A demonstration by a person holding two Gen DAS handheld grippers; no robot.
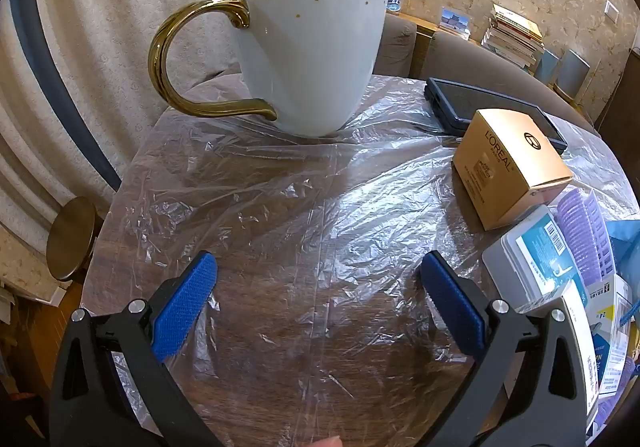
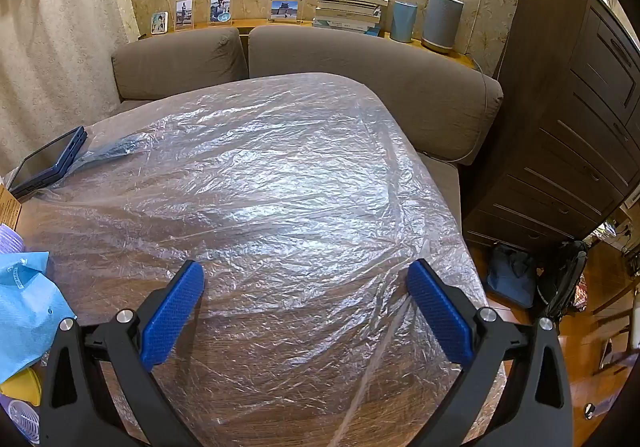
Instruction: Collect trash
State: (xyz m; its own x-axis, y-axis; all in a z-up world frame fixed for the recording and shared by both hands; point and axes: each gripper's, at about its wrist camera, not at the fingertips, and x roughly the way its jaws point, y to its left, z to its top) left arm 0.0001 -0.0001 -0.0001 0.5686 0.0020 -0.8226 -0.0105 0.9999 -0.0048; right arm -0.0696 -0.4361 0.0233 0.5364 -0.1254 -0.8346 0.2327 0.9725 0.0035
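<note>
Trash boxes (image 1: 560, 279) are lying on the worktop (image 1: 280, 247) just right of the left hand-held gripper (image 1: 318, 303), nearer than the right hand-held gripper (image 2: 306, 311); both are standing open, gripping nothing.

both views are bright and pretty sharp, soft daylight-ish room light. lots of white glare off the crinkled plastic sheet (image 2: 288, 183) over the surface. heavy fisheye bending and black vignette corners, and the mug (image 1: 308, 43) looks bulged up close.
</note>
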